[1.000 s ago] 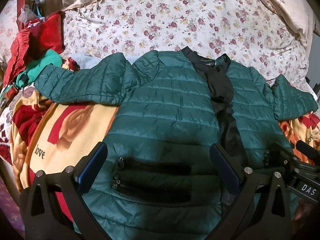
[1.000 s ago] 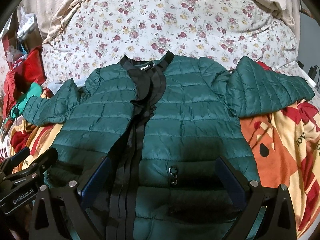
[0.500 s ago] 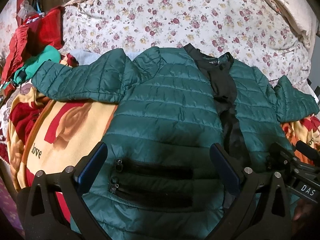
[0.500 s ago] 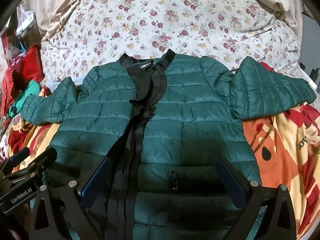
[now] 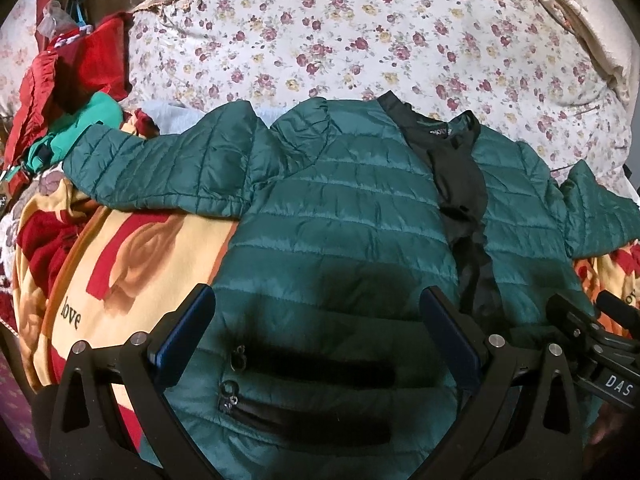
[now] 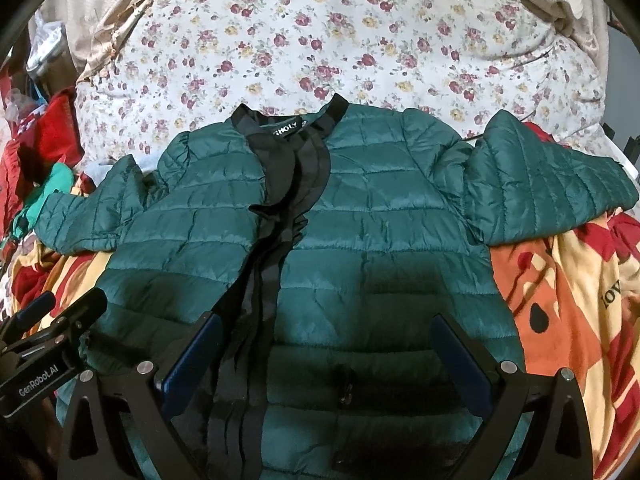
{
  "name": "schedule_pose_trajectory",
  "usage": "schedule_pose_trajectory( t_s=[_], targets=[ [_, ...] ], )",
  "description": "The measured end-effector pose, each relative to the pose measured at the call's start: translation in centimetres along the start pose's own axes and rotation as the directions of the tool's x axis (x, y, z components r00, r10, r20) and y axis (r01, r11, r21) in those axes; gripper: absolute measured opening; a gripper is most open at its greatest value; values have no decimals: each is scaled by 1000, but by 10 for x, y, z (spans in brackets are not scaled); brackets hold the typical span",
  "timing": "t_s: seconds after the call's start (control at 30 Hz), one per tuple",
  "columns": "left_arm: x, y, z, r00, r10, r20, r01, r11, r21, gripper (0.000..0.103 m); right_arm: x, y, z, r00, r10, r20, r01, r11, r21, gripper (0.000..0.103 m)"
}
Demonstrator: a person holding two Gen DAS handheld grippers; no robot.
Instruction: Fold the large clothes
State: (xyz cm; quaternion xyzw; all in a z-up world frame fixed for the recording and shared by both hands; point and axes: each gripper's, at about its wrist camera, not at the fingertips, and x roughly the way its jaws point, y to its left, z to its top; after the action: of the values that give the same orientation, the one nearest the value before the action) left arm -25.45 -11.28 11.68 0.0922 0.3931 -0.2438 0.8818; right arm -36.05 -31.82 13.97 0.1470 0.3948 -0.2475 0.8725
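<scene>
Both cams pulled back a bit; green jacket flat on bed, L gripper & R gripper fingers wide apart (empty).

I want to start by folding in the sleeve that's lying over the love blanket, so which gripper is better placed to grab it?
Probably the left gripper. It hangs open over the green puffer jacket on the side where that sleeve spreads across the love blanket. The right gripper sits nearer the opposite sleeve.

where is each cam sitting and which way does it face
Left wrist: on the left gripper, looking forward over the green jacket toward the floral bedding; its own open fingers show.
Right wrist: on the right gripper, facing the same way; its open fingers show.
Shared: jacket, bedding, and each sees the other gripper at its edge.
</scene>
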Motion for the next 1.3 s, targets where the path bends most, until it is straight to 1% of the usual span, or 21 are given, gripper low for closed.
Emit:
schedule_pose_trajectory(
  t_s=[0.23, 0.5, 0.8, 0.93, 1.13, 1.3],
  targets=[
    [11, 1, 6, 1000, 10, -14, -10, 1000, -3, 102, 10, 3, 5, 1000, 7, 7, -7, 1000, -5, 103],
    [22, 0, 11, 999, -15, -32, 15, 1000, -3, 102, 21, 2, 11, 1000, 11, -3, -11, 1000, 6, 103],
    [28, 0, 17, 1000, -6, -17, 6, 1000, -7, 102, 33, 0, 17, 1000, 14, -17, -14, 1000, 11, 103],
    [30, -1, 19, 1000, 30, 5, -30, 1000, 9, 102, 39, -1, 20, 1000, 16, -22, -15, 1000, 14, 103],
    [39, 0, 25, 1000, 29, -4, -29, 1000, 3, 102, 46, 0, 26, 1000, 13, -13, -13, 1000, 5, 103],
    [44, 2, 32, 1000, 22, -2, -22, 1000, -21, 102, 51, 0, 34, 1000, 1, -7, -1, 1000, -3, 103]
  ],
)
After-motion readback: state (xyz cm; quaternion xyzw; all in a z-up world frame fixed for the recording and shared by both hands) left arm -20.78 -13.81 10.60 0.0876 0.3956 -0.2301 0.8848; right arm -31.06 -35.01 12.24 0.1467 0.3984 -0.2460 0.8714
